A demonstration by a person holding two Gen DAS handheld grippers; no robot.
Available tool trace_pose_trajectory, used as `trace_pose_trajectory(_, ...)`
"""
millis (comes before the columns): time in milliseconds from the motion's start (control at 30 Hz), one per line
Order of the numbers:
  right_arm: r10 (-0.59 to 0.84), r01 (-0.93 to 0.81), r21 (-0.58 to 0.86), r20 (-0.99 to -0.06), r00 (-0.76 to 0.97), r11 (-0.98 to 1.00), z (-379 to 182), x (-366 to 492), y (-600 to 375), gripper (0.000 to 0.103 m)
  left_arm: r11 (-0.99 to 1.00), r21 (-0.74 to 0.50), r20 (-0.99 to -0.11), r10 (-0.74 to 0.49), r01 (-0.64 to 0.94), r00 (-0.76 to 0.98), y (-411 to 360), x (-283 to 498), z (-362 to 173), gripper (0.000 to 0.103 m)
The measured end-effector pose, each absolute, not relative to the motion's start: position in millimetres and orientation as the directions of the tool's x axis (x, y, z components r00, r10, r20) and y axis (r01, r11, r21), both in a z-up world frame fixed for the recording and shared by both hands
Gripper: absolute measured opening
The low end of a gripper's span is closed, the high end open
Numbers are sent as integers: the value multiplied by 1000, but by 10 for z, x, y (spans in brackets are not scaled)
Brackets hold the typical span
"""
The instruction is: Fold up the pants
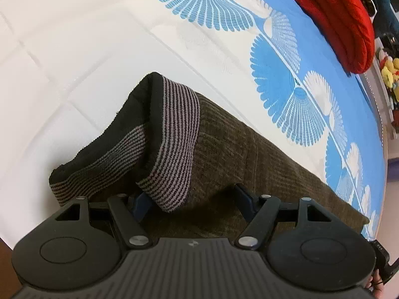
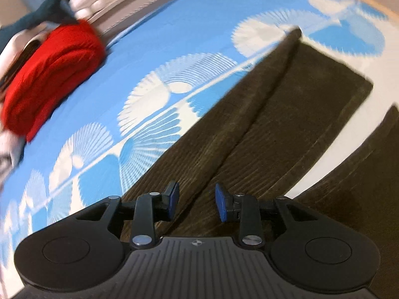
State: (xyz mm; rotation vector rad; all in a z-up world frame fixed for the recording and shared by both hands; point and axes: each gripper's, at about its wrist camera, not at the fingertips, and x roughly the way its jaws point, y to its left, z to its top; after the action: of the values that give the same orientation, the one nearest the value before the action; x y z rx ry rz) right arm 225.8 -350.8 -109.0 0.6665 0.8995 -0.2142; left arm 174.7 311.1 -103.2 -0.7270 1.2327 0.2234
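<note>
Dark olive corduroy pants (image 1: 249, 154) lie on a white and blue bedsheet (image 1: 99, 49). Their black-and-grey striped waistband (image 1: 172, 134) stands folded up in the left wrist view. My left gripper (image 1: 194, 199) is open right over the pants, its left pad partly under the waistband edge. In the right wrist view the pants (image 2: 286, 104) stretch away, the two legs laid side by side with a seam between. My right gripper (image 2: 197, 201) is open just above the fabric, holding nothing. The right view is motion-blurred.
A folded red garment (image 1: 341, 17) lies on the blue part of the sheet, also in the right wrist view (image 2: 49, 79). Plush toys (image 1: 390, 72) and dark items sit beyond the bed edge. A white quilted area (image 1: 62, 62) lies left of the pants.
</note>
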Motion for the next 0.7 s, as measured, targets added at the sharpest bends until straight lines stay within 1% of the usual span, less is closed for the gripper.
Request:
trace_pose_trajectory(67, 122, 460, 481, -779, 616, 747, -1212, 2323, -3591, 34, 756, -383, -911, -214, -531, 352, 3109, 1762, -1015, 74)
trace_pose_trajectory(133, 142, 480, 499, -785, 603, 721, -1338, 2406, -3625, 36, 759, -371, -914, -195, -535, 357, 3110, 1771, -1000, 69)
trace_pose_trajectory(167, 154, 487, 507, -788, 596, 711, -1394, 2446, -3624, 38, 763, -357, -918, -178, -539, 355, 3111, 1776, -994, 58)
trace_pose_trajectory(200, 167, 493, 515, -791, 589, 702, -1450, 2490, -3621, 39, 765, -340, -922, -158, -547, 353, 3125, 1773, -986, 44)
trace_pose_trajectory(233, 177, 497, 522, -792, 585, 693, -1495, 2532, -3606, 40, 764, -329, -925, -140, -555, 354, 3144, 1767, -978, 39)
trace_pose_trajectory(300, 190, 492, 528, -792, 581, 692, -1569, 2626, -3553, 40, 763, -336, -917, -132, -552, 376, 3180, 1755, -945, 31)
trace_pose_trajectory(400, 193, 501, 523, -799, 569, 690, -1641, 2720, -3484, 41, 803, -320, -902, -96, -503, 421, 3127, 1768, -811, 28)
trace_pose_trajectory(500, 162, 521, 518, -798, 581, 679, -1654, 2771, -3445, 42, 827, -307, -893, -79, -471, 443, 3075, 1774, -726, 27)
trace_pose_trajectory(533, 152, 527, 513, -799, 582, 677, -1644, 2780, -3436, 39, 831, -306, -891, -78, -465, 446, 3065, 1776, -711, 27)
trace_pose_trajectory(567, 142, 535, 509, -800, 583, 675, -1636, 2779, -3429, 23, 833, -306, -890, -79, -460, 449, 3058, 1777, -697, 27)
trace_pose_trajectory(600, 131, 538, 503, -801, 584, 676, -1625, 2777, -3434, 15, 835, -308, -888, -81, -456, 452, 3059, 1778, -685, 27)
trace_pose_trajectory(700, 133, 525, 526, -780, 612, 669, -1531, 2715, -3483, 10, 839, -315, -882, -88, -443, 462, 3084, 1773, -643, 26)
